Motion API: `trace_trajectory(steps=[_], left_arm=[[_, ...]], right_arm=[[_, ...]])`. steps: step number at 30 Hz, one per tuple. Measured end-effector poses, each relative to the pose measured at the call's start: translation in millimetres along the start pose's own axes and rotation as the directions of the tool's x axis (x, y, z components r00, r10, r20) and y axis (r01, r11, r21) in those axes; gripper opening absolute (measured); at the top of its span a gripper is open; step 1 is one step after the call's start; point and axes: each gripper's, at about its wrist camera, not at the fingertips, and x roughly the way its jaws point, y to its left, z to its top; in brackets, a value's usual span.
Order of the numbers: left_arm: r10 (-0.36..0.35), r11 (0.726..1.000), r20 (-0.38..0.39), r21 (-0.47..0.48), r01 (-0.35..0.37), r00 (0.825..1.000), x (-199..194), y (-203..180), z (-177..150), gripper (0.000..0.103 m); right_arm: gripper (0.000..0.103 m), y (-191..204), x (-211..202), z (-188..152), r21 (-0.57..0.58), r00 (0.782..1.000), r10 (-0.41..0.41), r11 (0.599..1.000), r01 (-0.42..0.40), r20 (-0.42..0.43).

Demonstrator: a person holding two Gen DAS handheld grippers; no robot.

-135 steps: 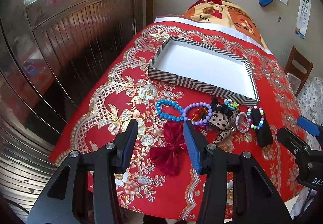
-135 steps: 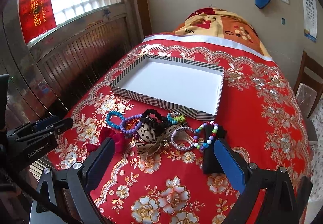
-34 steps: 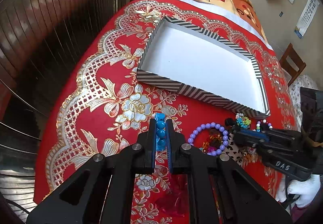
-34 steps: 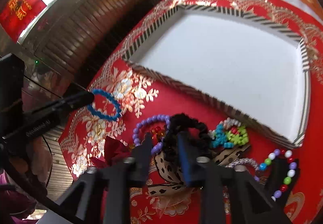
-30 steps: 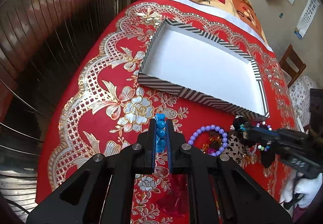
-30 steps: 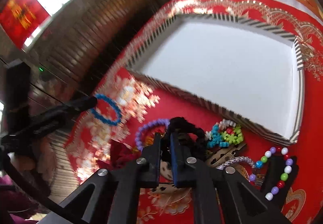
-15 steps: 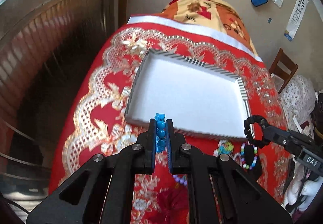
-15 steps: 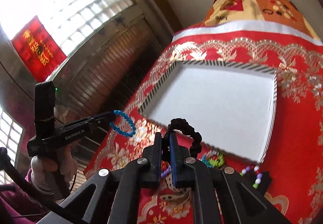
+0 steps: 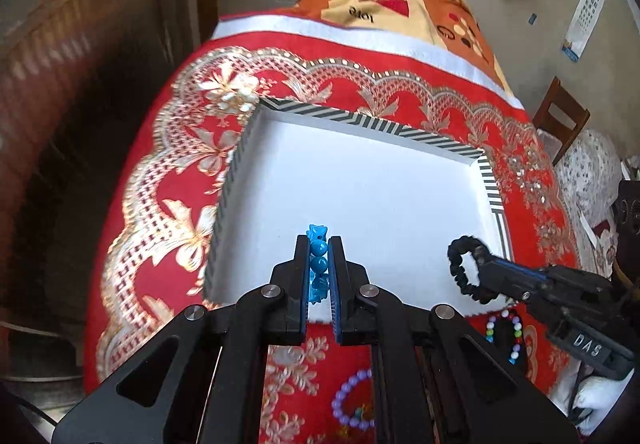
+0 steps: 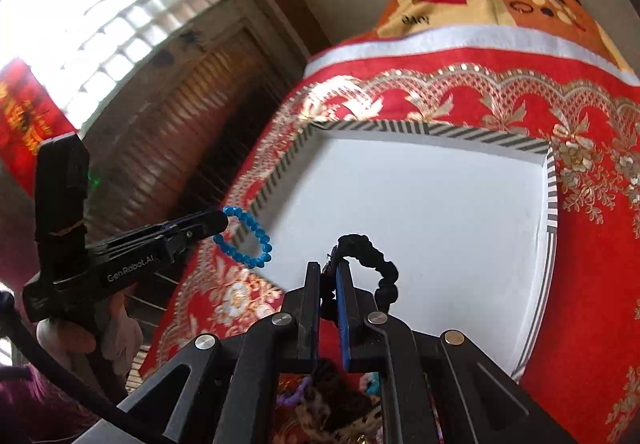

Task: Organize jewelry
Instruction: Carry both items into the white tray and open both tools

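My left gripper (image 9: 319,244) is shut on a blue bead bracelet (image 9: 319,264), held above the near left part of the white tray (image 9: 495,195) with a striped rim. In the right wrist view the same blue bead bracelet (image 10: 245,238) hangs as a ring from the left gripper (image 10: 222,219) over the tray's left rim (image 10: 276,179). My right gripper (image 10: 329,270) is shut on a black hair tie (image 10: 380,264), above the tray's near edge. From the left wrist view the black hair tie (image 9: 464,268) dangles from the right gripper (image 9: 486,268) over the tray's near right corner.
On the red and gold tablecloth (image 9: 168,179) in front of the tray lie a purple bead bracelet (image 9: 352,400) and a multicoloured bead bracelet (image 9: 506,332). A wooden chair (image 9: 562,119) stands at the right. A dark wooden panel wall (image 10: 168,147) runs along the left.
Both grippers have risen and moved forward from the pile to above the tray's near edge, each carrying its piece. The blue bracelet and black hair tie left the cloth.
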Motion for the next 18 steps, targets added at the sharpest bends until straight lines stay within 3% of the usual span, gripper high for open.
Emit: trace_trajectory(steps=[10,18], left_arm=[[0.024,0.999,-0.092,-0.021,-0.026,0.996,56,25,10,0.007],[0.067,0.998,-0.127,-0.009,-0.069,0.99,70,40,3,0.008]], right_arm=[[0.007,-2,63,8,0.024,0.995,-0.001,1.0,0.003,-0.101],[0.007,12,112,9,0.001,0.977,0.045,0.999,-0.045,-0.208]])
